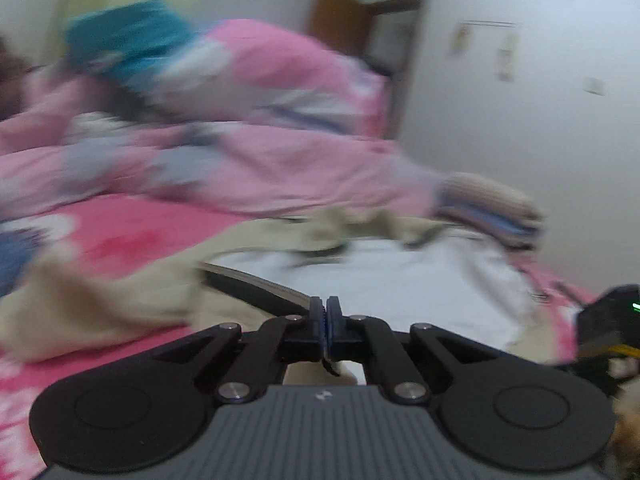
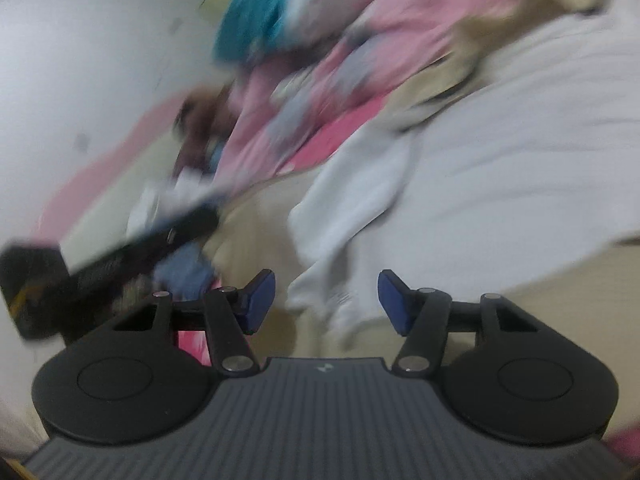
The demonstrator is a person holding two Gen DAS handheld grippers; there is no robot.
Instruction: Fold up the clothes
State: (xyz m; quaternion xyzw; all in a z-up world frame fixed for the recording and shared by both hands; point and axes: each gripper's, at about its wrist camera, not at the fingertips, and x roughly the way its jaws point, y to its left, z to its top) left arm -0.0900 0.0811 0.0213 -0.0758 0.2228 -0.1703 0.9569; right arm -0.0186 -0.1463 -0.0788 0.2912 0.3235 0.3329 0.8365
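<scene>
White fabric of a garment (image 1: 400, 276) is lying spread across a bed, on top of a beige cloth (image 1: 92, 312) that is resting on a bright pink patterned bedsheet (image 1: 132, 236). Seen from the left wrist, the left hand-held gripper (image 1: 324, 320) is sitting with its jaws pressed together, the blue pads meeting with no gap; a dark strip with a pale edge (image 1: 256, 284) is running out from just left of the fingertips, and a thin dark sliver is showing below the closed pads, but the blur is keeping me from telling whether anything is actually pinched there. Behind the white garment, a heap of pink quilt with white and blue patches (image 1: 248, 128) is rising, with a teal cloth (image 1: 132, 48) perched near its top, and a striped folded piece in beige, blue and purple (image 1: 492, 208) is sitting at the right end of the heap. A white wall and a brown door frame (image 1: 400, 32) are standing beyond. From the right wrist, the right hand-held gripper (image 2: 326, 300) is holding its jaws well apart, the blue pads (image 2: 260, 300) not pressing on anything; a bunched fold of the white garment (image 2: 360, 216) is lying just beyond and between them. At the left edge of that view the other gripper's black body is reaching in, heavily smeared by motion.
</scene>
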